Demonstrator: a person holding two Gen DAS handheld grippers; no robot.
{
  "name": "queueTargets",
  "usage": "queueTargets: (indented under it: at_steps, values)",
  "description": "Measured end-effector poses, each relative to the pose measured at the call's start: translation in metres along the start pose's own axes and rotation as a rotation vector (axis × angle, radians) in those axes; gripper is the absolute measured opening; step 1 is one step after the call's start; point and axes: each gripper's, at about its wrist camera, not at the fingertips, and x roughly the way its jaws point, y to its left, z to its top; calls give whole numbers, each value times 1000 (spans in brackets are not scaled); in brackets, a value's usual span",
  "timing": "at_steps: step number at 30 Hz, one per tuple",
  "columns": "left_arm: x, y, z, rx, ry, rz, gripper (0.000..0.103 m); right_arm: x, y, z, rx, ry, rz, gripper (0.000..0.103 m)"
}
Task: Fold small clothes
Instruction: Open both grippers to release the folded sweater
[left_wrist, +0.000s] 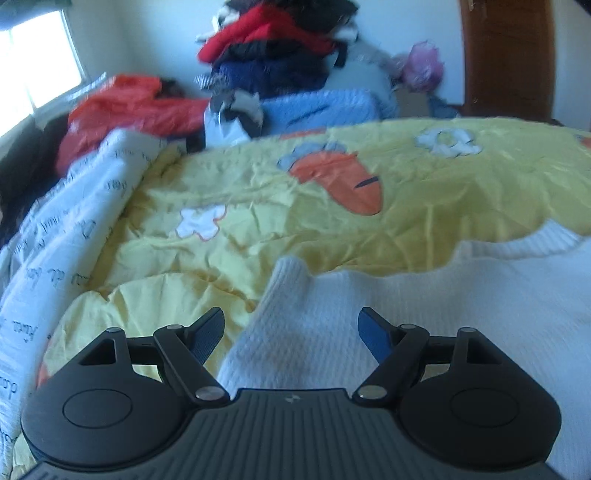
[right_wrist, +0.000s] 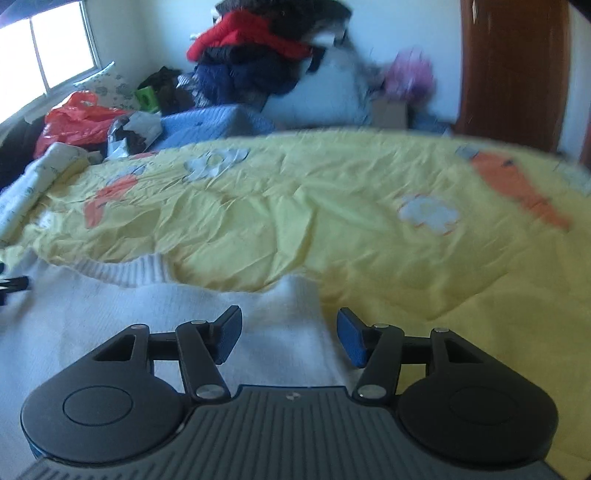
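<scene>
A white knit sweater (left_wrist: 424, 306) lies flat on a yellow bedspread (left_wrist: 332, 206) printed with carrots and flowers. My left gripper (left_wrist: 291, 332) is open and empty, with its jaws on either side of the sweater's left sleeve. The sweater also shows in the right wrist view (right_wrist: 110, 317), with its ribbed collar at the far edge. My right gripper (right_wrist: 288, 336) is open and empty over the sweater's right sleeve. The tip of the left gripper shows at the left edge of the right wrist view (right_wrist: 13, 284).
A white quilt with writing (left_wrist: 62, 229) lies bunched along the bed's left side. Beyond it are a red plastic bag (left_wrist: 122, 110), a blue folded blanket (left_wrist: 317, 107) and a tall pile of clothes (left_wrist: 273, 48). A brown door (left_wrist: 506, 59) stands at the far right.
</scene>
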Motion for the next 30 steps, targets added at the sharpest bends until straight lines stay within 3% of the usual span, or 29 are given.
queueTargets:
  at_steps: [1, 2, 3, 4, 5, 7, 9, 11, 13, 14, 16, 17, 18, 22, 25, 26, 28, 30]
  values:
    - [6, -2, 1, 9, 10, 3, 79, 5, 0, 1, 4, 24, 21, 63]
    - [10, -3, 1, 26, 5, 5, 72, 9, 1, 1, -11, 32, 23, 50]
    - [12, -4, 1, 37, -6, -10, 35, 11, 3, 0, -29, 33, 29, 26]
    - [12, -4, 2, 39, -10, -30, 13, 10, 2, 1, -23, 31, 55, 16]
    - [11, -4, 4, 27, -17, -9, 7, 5, 1, 3, 0, 19, 81, 14]
    - [4, 5, 5, -26, -79, 5, 7, -10, -1, 8, 19, -58, 107, 13]
    - [10, 15, 4, -79, -83, 36, 7, -18, -7, 10, 60, -124, 119, 13]
    - [32, 16, -5, -102, -7, 47, 7, -2, -11, 7, 73, -103, 76, 13]
    - [30, 5, -11, -45, -56, 101, 7, 18, -7, -4, 63, -52, 32, 13]
    - [29, 1, -11, -30, -56, 118, 7, 19, -3, -7, 45, -73, 17, 14]
    - [26, -3, -10, -3, -57, 141, 10, 14, 2, -7, 26, -78, -28, 34]
    - [21, -3, -10, -1, -66, 148, 10, 10, 3, -6, 26, -75, -46, 51]
    - [16, -1, -9, -6, -77, 154, 12, 3, 4, -6, 28, -79, -61, 61]
    - [-46, 8, -15, -89, -180, 116, 15, -55, 9, -19, 7, -212, -52, 61]
    - [-82, -2, -28, -88, -260, 21, 42, -86, 18, -40, 29, -249, 55, 65]
    - [-87, -11, -33, -67, -254, -11, 58, -89, 27, -47, 18, -241, 73, 67]
    - [-84, -30, -41, -19, -221, -40, 62, -83, 48, -59, -45, -204, 63, 68]
    - [-71, -46, -49, 28, -161, -40, 62, -67, 65, -68, -128, -170, 0, 68]
